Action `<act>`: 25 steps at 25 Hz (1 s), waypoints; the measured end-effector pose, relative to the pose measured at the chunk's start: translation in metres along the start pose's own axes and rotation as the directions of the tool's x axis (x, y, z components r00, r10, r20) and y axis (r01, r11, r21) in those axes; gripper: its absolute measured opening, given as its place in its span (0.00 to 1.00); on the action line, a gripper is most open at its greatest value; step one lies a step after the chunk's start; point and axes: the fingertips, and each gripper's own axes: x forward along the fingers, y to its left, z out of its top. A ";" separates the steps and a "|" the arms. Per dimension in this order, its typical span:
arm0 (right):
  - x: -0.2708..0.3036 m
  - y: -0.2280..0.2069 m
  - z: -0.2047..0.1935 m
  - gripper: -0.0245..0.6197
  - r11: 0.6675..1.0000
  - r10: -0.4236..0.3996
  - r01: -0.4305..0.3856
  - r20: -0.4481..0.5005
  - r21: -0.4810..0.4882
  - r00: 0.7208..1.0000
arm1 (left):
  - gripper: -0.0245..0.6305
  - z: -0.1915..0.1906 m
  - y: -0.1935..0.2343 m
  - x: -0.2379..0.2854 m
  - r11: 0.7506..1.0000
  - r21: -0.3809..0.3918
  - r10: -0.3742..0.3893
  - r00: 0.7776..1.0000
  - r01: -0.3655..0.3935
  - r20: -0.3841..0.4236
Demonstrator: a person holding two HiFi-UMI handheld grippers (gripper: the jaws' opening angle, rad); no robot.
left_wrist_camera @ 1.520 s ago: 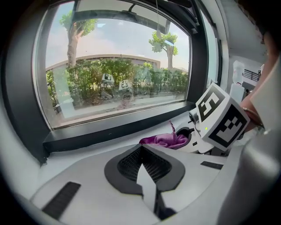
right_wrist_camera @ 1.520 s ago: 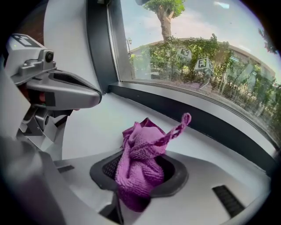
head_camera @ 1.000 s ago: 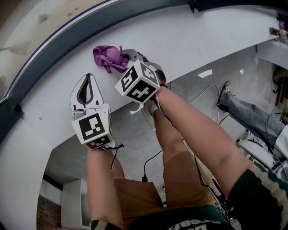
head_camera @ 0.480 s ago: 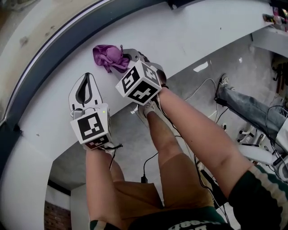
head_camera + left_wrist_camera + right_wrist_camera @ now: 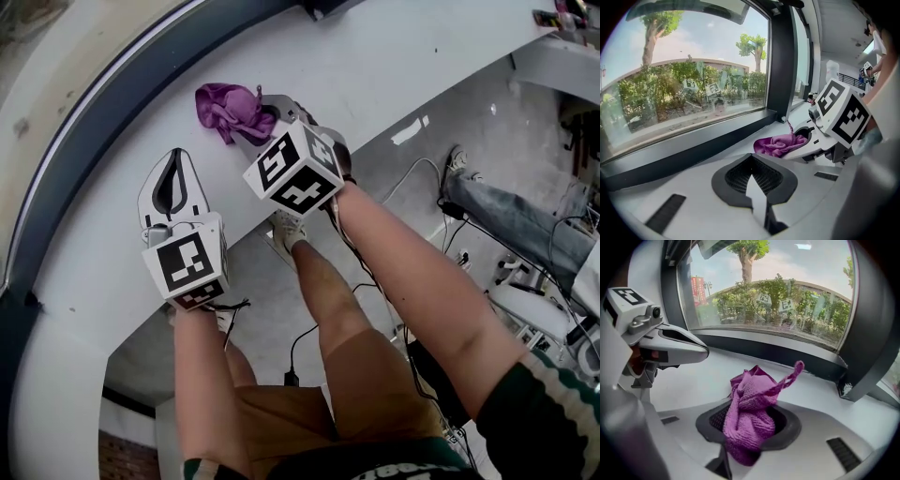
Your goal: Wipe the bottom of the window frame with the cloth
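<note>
Jaws of both grippers are pressed together over the white sill [image 5: 403,66] beneath the dark window frame [image 5: 122,84]. The left gripper [image 5: 177,156] holds nothing, while the right gripper [image 5: 270,108] pinches the bunched purple cloth [image 5: 228,105]. It is near the frame's bottom rail but apart from it.

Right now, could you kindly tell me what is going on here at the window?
A person stands at a white sill with a gripper in each hand. The right gripper is shut on a purple cloth, which sits bunched over the sill, just short of the dark bottom of the window frame. The left gripper is beside it over the sill, jaws together and holding nothing.
</note>
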 end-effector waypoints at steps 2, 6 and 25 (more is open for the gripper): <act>-0.005 -0.013 -0.006 0.26 1.000 -0.019 0.019 0.002 0.025 1.000 | 0.04 0.005 -0.012 0.008 1.000 -0.010 -0.022 1.000 0.022 -0.001; -0.014 -0.036 -0.014 0.26 0.997 -0.047 0.046 0.012 0.057 0.999 | 0.04 0.013 -0.030 0.021 0.999 -0.002 -0.048 0.999 0.048 -0.002; -0.042 -0.089 -0.025 0.26 0.976 -0.154 0.146 0.040 0.159 0.987 | 0.04 0.035 -0.075 0.056 0.992 0.064 -0.110 0.994 0.109 0.012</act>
